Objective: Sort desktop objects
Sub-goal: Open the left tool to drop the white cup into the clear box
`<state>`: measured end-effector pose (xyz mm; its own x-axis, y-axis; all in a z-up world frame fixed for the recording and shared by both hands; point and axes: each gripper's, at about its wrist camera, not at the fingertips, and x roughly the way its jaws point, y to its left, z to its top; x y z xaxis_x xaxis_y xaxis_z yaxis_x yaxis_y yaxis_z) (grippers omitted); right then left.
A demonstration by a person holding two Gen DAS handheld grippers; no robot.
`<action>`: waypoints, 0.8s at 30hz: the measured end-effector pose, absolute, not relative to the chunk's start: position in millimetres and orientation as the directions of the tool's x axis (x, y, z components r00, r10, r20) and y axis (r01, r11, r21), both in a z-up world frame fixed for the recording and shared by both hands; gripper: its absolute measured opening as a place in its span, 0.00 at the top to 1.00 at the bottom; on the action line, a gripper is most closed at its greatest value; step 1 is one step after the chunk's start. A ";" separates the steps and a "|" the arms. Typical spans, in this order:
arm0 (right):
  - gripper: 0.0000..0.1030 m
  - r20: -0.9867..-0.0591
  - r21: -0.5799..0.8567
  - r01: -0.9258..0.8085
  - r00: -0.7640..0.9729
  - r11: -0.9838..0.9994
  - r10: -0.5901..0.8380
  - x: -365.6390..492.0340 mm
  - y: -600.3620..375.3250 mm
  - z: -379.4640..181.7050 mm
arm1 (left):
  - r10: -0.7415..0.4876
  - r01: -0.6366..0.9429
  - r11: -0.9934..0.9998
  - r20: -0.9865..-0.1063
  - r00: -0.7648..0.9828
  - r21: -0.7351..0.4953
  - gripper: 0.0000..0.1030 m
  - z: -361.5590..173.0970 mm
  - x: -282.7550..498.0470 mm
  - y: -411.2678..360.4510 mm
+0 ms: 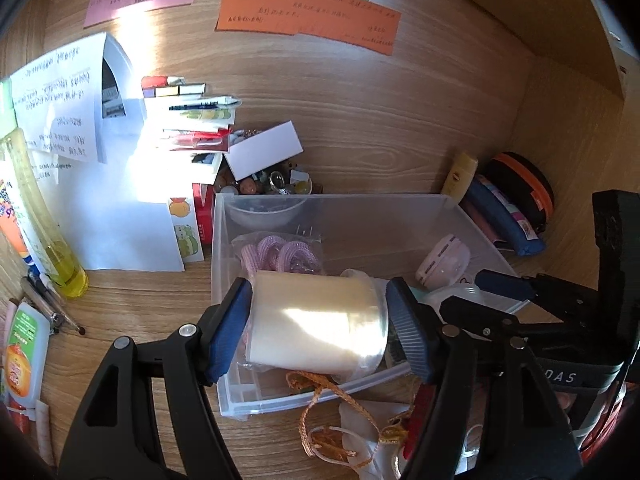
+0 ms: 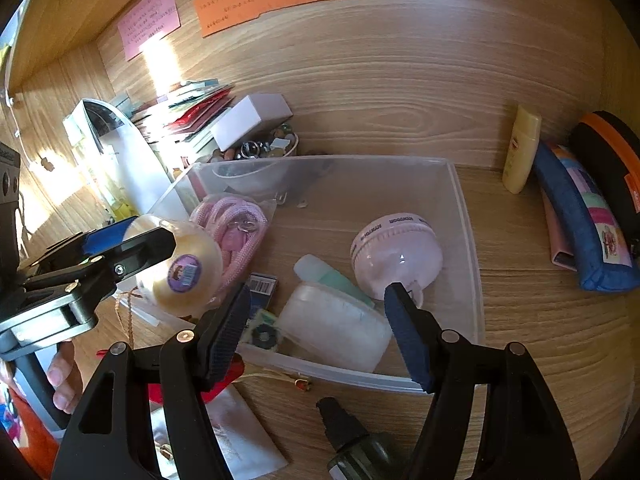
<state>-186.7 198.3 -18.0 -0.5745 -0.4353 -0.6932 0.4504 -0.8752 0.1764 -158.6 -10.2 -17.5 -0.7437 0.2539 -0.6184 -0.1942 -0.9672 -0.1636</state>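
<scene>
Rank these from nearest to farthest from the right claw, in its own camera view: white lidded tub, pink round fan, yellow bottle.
1. White lidded tub, between the right claw's fingers, inside the bin.
2. Pink round fan, just beyond, inside the bin.
3. Yellow bottle, against the back wall.

Spool (image 1: pixel 316 322) above bin (image 1: pixel 400 204)

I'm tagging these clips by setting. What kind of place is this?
Likely a home or dorm desk nook: handwritten notes on the wood-grain back panel, a pencil case, and a clear bin of small personal items.
</scene>
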 end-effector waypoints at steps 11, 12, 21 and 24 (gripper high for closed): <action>0.22 -0.621 0.126 0.447 -0.661 -0.886 -0.422 -158.3 207.8 6.1 | 0.212 -0.156 -0.977 -0.558 -0.802 -0.146 0.15 6.5 -130.4 -24.5; 0.21 -0.616 0.122 0.446 -0.667 -0.887 -0.420 -155.2 209.3 8.0 | 0.206 -0.151 -0.978 -0.554 -0.806 -0.144 0.12 7.8 -127.4 -25.9; 0.18 -0.613 0.100 0.418 -0.689 -0.903 -0.387 -136.5 225.5 11.6 | 0.160 -0.111 -0.986 -0.552 -0.818 -0.122 0.06 10.1 -100.9 -39.8; 0.17 -0.623 0.100 0.405 -0.686 -0.909 -0.375 -132.7 233.9 8.0 | 0.151 -0.102 -0.988 -0.563 -0.813 -0.117 0.06 5.9 -93.6 -43.2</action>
<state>-132.7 233.9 8.0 -0.6863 -0.3747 -0.6233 0.4050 -0.9088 0.1004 -93.6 -43.2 5.9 -0.8126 0.1509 -0.5630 -0.1024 -0.9879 -0.1169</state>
